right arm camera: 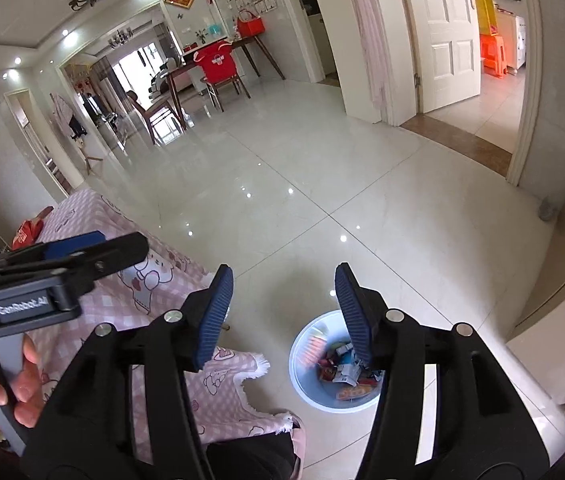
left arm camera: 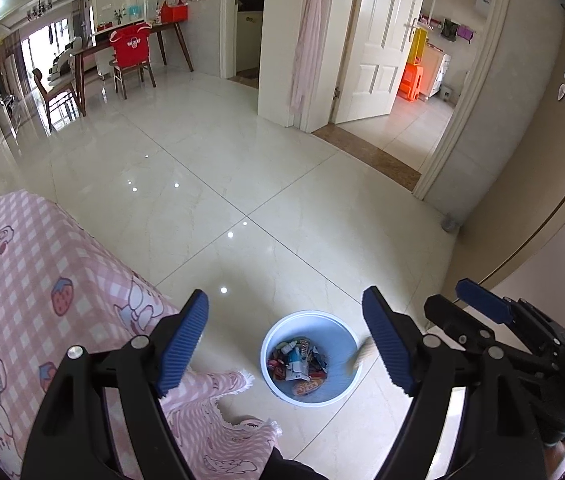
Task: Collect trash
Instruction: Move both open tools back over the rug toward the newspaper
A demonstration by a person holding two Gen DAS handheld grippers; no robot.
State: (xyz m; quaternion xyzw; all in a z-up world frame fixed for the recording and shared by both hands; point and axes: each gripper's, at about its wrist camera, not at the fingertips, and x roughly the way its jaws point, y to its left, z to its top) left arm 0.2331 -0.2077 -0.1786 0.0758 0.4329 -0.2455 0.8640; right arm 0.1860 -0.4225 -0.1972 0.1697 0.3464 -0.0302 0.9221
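**Inspector:** Report the bin's position.

**Assistant:** The white bin (left arm camera: 309, 358) stands on the tiled floor (left arm camera: 242, 184), low and centre in the left wrist view, just beside the fringe of the pink checked cloth (left arm camera: 42, 280). Wrappers and cartons (left arm camera: 298, 364) lie in its bottom. In the right wrist view it sits lower right of centre, partly behind the right-hand finger.

**Inspector:** State of the fingers?

**Assistant:** The left gripper (left arm camera: 286, 340) has its fingers wide apart with nothing between them. The right gripper (right arm camera: 282, 316) also shows its fingers apart and empty. A blurred striped item (right arm camera: 314, 344) appears inside the bin against its left wall in the right wrist view; in the left wrist view a pale blurred streak (left arm camera: 362, 354) shows at the bin's right rim. I judge this to be a piece just let go, though the blur prevents identifying it.

**Inspector:** Guidance for the step?

**Assistant:** Hold the right gripper above the bin's mouth until the piece settles inside. Keep both grippers apart from each other; the left one (right arm camera: 70, 256) sits near, at centre left. Avoid snagging the cloth's fringe when turning away for more trash.
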